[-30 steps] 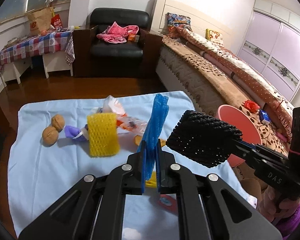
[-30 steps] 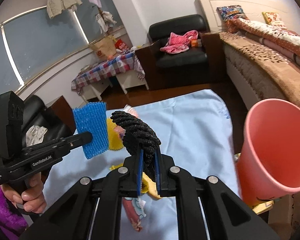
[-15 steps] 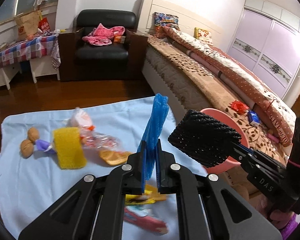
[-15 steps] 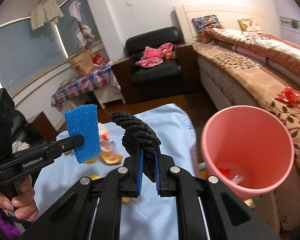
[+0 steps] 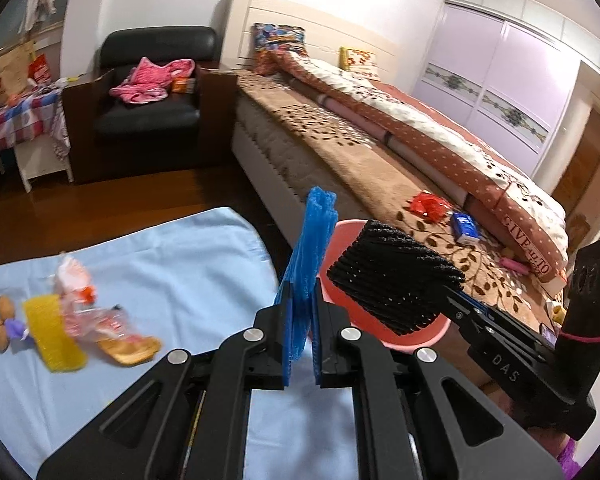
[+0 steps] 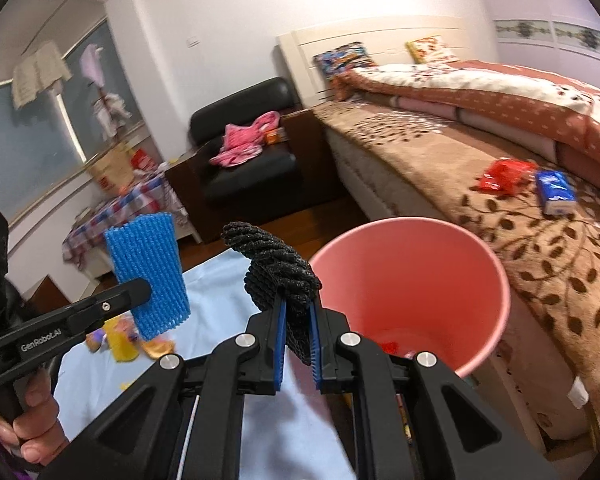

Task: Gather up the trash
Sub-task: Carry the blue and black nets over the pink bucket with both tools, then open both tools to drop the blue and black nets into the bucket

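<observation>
My left gripper [image 5: 300, 300] is clamped tight on a blue foam net sleeve [image 5: 312, 248], which stands up on edge between the pads. My right gripper [image 6: 298, 312] is likewise closed on a black foam net sleeve [image 6: 276, 264], bunched and curling up out of the jaws. Both are in the air, so the step in hand, as I judge it, is carrying these two pieces to the pink bin [image 6: 496, 276] and dropping them in.

The bin's mouth gapes just ahead of my right gripper and to its right, with a few scraps already at the bottom. From my left gripper it lies ahead and to the right, mostly hidden behind the black sleeve and the right gripper itself.

To do this well, I should bring the right gripper fully over the mouth before letting go; foam this light can catch on the pads or drift, so I want it well inside the rim. The left gripper has further to go and must cross behind the right one, so I would release the black piece first and clear out of the way.

More trash waits behind my left gripper to its left on the light blue surface [image 5: 188, 252]: a yellow foam sleeve [image 5: 52, 336], crumpled wrappers [image 5: 88, 308] and two walnuts [image 5: 2, 316].
</observation>
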The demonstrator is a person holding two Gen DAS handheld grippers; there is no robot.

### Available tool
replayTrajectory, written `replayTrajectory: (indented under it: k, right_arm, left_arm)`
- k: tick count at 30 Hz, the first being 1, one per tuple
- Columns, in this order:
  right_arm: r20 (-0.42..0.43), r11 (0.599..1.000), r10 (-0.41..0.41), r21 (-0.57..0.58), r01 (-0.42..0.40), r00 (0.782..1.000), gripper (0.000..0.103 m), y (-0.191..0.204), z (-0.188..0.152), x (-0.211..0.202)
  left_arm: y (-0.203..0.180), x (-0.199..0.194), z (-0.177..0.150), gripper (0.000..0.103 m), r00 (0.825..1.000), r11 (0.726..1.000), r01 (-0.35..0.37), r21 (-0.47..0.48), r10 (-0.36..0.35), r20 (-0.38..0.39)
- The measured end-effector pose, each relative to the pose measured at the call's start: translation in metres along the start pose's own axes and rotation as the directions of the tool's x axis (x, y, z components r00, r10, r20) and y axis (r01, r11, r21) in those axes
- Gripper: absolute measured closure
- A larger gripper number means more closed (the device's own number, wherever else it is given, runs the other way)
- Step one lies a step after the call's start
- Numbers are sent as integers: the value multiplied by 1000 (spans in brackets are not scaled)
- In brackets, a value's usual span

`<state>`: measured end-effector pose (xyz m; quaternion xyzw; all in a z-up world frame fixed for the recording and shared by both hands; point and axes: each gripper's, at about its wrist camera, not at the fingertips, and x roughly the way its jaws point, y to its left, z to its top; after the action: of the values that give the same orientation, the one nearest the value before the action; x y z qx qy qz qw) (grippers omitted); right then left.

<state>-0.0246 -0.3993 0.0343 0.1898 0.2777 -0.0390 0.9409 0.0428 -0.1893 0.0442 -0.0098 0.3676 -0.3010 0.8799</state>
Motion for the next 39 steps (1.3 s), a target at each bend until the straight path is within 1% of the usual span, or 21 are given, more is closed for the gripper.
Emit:
replayTrajectory:
  k: [5, 10, 15, 17, 23, 31, 39]
  right_arm:
    - [26, 998, -51, 35, 50, 998, 93, -30, 3, -4]
    - [36, 994, -95, 57, 92, 995, 93, -50, 1, -5]
    - [22, 991, -111, 83, 109, 994, 93, -67, -4, 0]
    - [15, 989, -114, 92, 113, 993, 93, -69, -7, 2]
    - [-13, 988, -118, 102, 119, 993, 93, -78, -13, 13]
    - [-45, 984, -124, 124, 128, 991, 92, -87, -19, 26]
    - [-57, 982, -119, 140, 126, 991, 92, -92, -23, 32]
  left_arm:
    - [-24, 17, 6, 96, 1000, 999, 28, 26, -28, -11]
    - [-45, 35, 8, 96, 999, 998, 42, 56, -40, -29]
    - [-60, 58, 6, 96, 998, 996, 41, 80, -36, -61]
    - [-64, 70, 4, 96, 996, 996, 39, 81, -32, -86]
    - [-72, 96, -5, 96, 990, 995, 42, 88, -29, -142]
    - [-76, 112, -11, 95, 985, 995, 34, 92, -18, -169]
    - [-73, 124, -13, 95, 980, 997, 19, 81, -3, -200]
